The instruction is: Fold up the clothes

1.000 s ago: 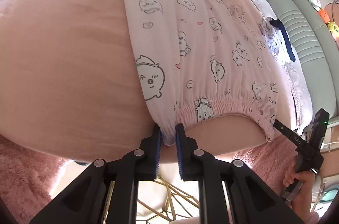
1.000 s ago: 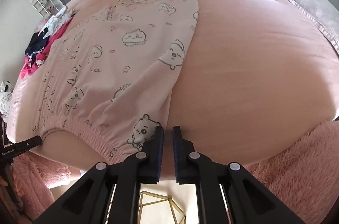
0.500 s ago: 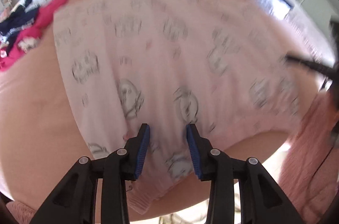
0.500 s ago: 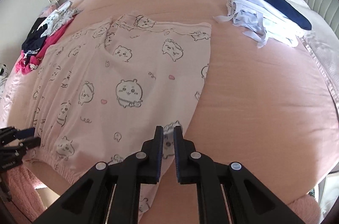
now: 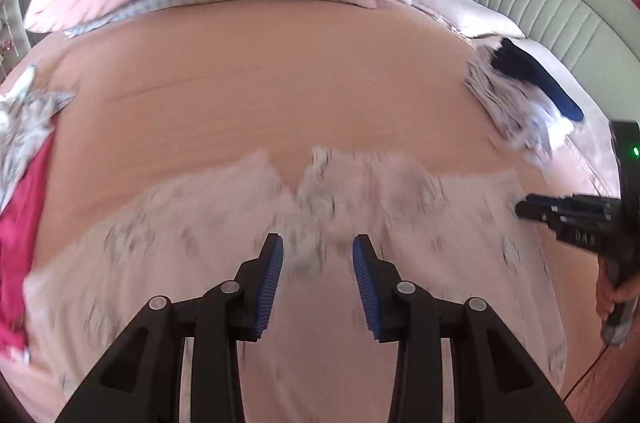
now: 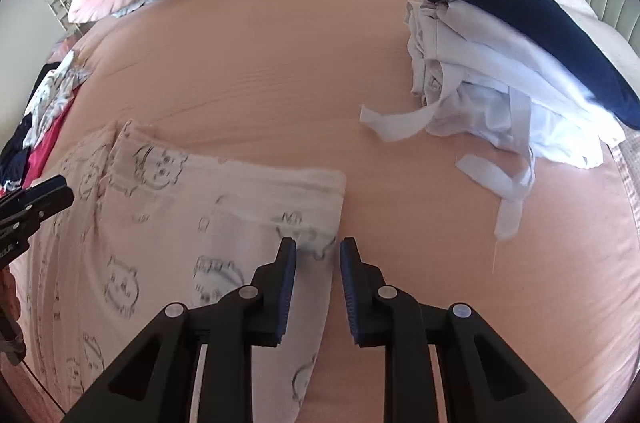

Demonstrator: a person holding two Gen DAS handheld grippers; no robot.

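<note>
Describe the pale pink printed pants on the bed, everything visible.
The pants are pale pink, soft-looking fabric printed with grey cartoon animals. They lie flat on the pink bedsheet, their two leg ends pointing towards the pillows with a notch between them. Neither gripper pinches them. The left-wrist view is blurred.

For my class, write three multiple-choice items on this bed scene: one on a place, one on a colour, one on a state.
1. Where does the navy garment lie?
A. on the white clothes pile
B. under the folded quilt
C. on the floor

2. What colour is the bed sheet?
A. grey
B. pink
C. green

3. How is the cartoon-print garment lying?
A. hanging up
B. rolled into a ball
C. spread flat on the sheet

Key: 1 A, it rests atop the white pile; 2 B, the sheet is plainly pink; 3 C, it lies flat on the bed.
</note>
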